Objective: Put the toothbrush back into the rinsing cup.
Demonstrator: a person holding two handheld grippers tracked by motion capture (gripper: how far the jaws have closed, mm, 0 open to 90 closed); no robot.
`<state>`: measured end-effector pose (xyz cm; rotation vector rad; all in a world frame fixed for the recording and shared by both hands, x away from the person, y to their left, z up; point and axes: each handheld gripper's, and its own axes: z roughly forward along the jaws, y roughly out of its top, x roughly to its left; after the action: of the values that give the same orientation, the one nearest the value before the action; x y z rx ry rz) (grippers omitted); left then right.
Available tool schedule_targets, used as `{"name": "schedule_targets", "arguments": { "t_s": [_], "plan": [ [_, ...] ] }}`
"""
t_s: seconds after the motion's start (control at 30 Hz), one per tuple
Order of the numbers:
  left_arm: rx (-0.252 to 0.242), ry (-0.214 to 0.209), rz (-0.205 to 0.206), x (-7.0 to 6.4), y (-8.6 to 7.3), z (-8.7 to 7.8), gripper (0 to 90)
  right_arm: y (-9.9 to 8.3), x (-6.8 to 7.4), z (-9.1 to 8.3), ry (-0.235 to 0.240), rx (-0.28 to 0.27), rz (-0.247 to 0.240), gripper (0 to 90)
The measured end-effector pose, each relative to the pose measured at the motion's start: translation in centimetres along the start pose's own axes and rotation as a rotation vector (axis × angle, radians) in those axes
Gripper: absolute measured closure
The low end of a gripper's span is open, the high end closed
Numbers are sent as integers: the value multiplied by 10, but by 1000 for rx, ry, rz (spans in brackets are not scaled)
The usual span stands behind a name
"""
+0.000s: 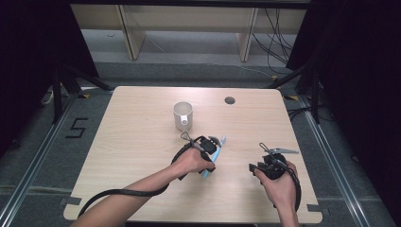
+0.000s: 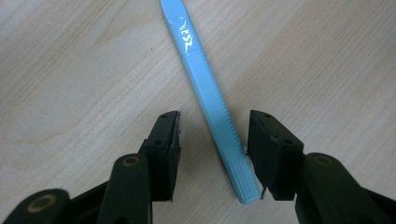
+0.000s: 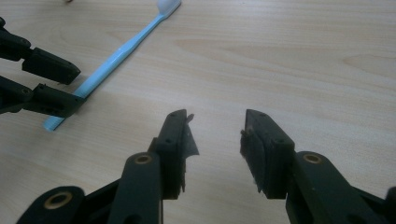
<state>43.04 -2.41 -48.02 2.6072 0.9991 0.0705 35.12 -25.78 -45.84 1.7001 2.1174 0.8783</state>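
Your left tongs (image 2: 212, 154) are spread wide and set down astride the handle end of the blue toothbrush (image 2: 210, 100), which lies flat on the wooden surface (image 2: 70, 70). The handle runs slantwise through the gap, its lower end touching or nearly touching the pad on the right of the left gripper view, with open space on the other side. Judging by this, you have lined up for a pinch near the end of the handle, leaving the bristle head free; the cup (image 1: 183, 116) standing just beyond looks like the likely place for it.

Your right tongs (image 3: 215, 154) are also spread and hold nothing. They hover over bare wood, well apart from the toothbrush, whose head points away toward the far side. That hand seems parked out of the way.
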Motion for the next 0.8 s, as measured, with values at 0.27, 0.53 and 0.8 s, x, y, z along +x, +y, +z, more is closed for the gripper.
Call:
{"name": "schedule_targets", "arguments": {
  "t_s": [0.27, 0.53, 0.8],
  "plan": [
    [5, 13, 24, 1, 1, 0, 612, 0, 0, -1, -9, 9, 4, 606],
    [19, 42, 56, 3, 0, -1, 699, 0, -1, 1, 4, -14, -16, 605],
    [34, 41, 64, 6, 0, -2, 765, 0, 0, -1, -4, 4, 4, 604]
  ]
}}
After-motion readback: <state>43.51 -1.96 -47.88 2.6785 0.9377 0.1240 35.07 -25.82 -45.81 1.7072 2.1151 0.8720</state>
